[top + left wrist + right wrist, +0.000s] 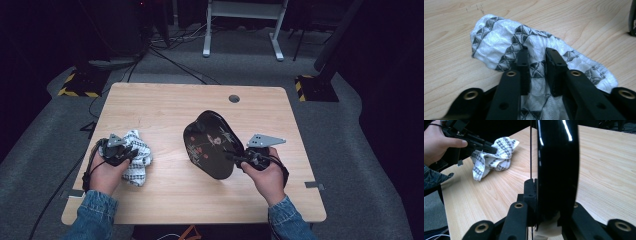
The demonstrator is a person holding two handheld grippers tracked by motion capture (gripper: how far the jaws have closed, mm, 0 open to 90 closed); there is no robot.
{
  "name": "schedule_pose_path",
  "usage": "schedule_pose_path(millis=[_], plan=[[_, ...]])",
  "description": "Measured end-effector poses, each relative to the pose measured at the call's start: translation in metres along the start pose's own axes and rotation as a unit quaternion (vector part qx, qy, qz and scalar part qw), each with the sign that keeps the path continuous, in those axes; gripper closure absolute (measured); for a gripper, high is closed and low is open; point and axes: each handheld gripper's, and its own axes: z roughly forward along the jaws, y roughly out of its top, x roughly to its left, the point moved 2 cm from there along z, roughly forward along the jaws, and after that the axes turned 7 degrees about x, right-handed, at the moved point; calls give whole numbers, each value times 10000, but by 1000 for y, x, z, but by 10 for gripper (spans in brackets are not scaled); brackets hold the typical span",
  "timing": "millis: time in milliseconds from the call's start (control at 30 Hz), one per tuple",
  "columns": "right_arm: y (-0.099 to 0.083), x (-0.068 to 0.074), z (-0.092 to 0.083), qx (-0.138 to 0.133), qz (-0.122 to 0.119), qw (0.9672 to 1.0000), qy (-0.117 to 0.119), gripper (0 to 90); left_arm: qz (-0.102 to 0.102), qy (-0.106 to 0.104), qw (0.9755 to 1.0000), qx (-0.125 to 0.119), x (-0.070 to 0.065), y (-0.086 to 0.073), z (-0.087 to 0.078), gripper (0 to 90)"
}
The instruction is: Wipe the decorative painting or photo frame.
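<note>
A white cloth with a grey triangle pattern (140, 170) (499, 45) (491, 157) lies crumpled on the left part of the wooden table (165, 105). My left gripper (133, 153) (537, 53) (491, 148) reaches down into it. Its jaws stand slightly apart with a fold of cloth between them, and the pads are not squeezing it. A glossy black plate with a painted pattern (210, 137) (556, 157) stands tilted on its edge right of centre. My right gripper (231, 157) (554, 182) is shut on its near rim.
A small round hole (234, 98) sits near the table's far edge. Beyond the table stand a white desk frame (242, 30) and two bases with yellow-black stripes (80, 85) (312, 87). A cable (60, 187) trails off the left edge.
</note>
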Motion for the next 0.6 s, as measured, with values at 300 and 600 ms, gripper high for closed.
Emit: schedule_pose_path(millis=[300, 600], plan=[[0, 0, 0, -6, 14, 10000, 1, 805, 10, -23, 9987, -514, -6, 11, -14, 424], [3, 5, -1, -87, 23, 10000, -43, 706, 296, -560, 9918, -1114, -37, 31, -38, 411]])
